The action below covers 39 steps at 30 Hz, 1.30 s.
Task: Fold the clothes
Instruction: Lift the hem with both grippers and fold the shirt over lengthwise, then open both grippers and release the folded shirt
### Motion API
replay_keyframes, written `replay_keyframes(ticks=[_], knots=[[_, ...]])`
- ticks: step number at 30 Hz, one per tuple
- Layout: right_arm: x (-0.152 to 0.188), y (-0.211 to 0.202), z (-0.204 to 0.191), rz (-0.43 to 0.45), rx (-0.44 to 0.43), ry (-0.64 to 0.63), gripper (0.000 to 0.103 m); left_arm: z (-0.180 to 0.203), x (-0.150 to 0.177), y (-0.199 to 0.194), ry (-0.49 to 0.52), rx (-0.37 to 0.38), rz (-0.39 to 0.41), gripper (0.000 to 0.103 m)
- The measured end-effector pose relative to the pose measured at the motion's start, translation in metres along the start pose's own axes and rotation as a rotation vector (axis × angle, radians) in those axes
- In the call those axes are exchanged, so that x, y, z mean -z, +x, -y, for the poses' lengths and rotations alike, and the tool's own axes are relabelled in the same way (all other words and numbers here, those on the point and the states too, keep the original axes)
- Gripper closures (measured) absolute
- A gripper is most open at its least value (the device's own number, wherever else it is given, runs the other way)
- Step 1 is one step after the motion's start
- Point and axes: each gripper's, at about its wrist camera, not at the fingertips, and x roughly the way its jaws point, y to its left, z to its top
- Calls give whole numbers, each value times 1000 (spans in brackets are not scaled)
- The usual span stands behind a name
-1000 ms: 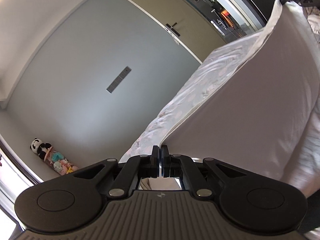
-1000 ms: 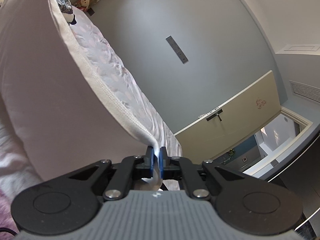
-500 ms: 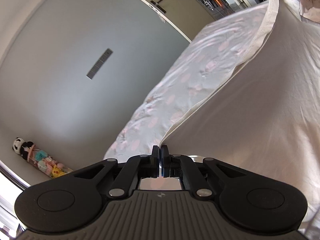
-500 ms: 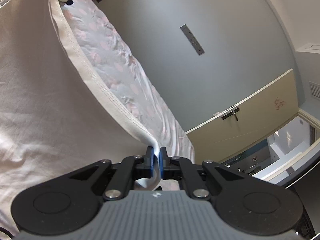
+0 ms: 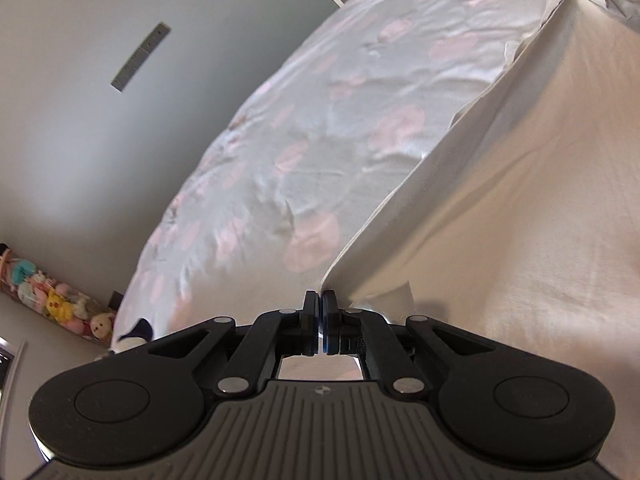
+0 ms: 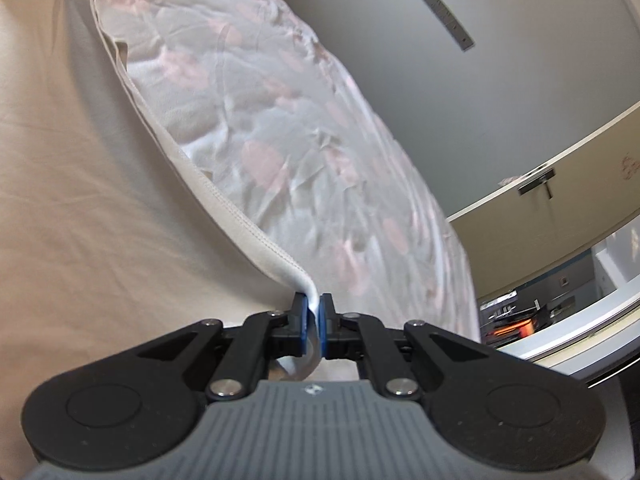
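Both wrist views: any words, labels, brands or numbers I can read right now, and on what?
No readable text in either view.
Round emblem on the left tool's grey body: a logo mark, no letters.
Same emblem on the right tool's body: no letters.
Grey strip on the wall: small dots only, too small to read.
Pink mark on the door: blurred, unreadable.

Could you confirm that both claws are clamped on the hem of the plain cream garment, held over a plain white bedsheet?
Not quite: the bedsheet is white with pink blotches, as both wrist views show. The left claw and right claw are indeed shut on the plain cream garment.
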Motion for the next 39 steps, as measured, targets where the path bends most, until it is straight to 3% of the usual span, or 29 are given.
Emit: replay_keyframes(ticks=[6, 11, 14, 16, 19, 23, 26, 29, 32, 39], knots=[[1, 35, -15, -62, -60, 32, 96, 4, 4, 28, -36, 61, -62, 102], [1, 44, -5, -88, -108, 121, 95, -12, -1, 42, -195, 122, -91, 99], [-3, 47, 7, -105, -120, 197, 84, -19, -7, 48, -244, 128, -98, 98], [-7, 52, 15, -120, -110, 242, 69, -24, -11, 52, -277, 132, -103, 95], [-8, 54, 28, -147, -128, 331, 65, -37, -16, 50, -348, 116, -93, 88], [-2, 44, 52, -151, -118, 467, 46, -66, -12, 29, -459, 96, -52, 74], [10, 32, 76, -157, -156, 617, 42, -86, -4, 6, -518, 75, -30, 63], [23, 15, 94, -168, -186, 742, 40, -99, 10, -22, -574, 73, -30, 62], [37, -11, 100, -161, -191, 810, 31, -99, 31, -54, -610, 97, -47, 61], [95, -91, 69, -160, -228, 900, 31, -68, 91, -128, -635, 120, -97, 61]])
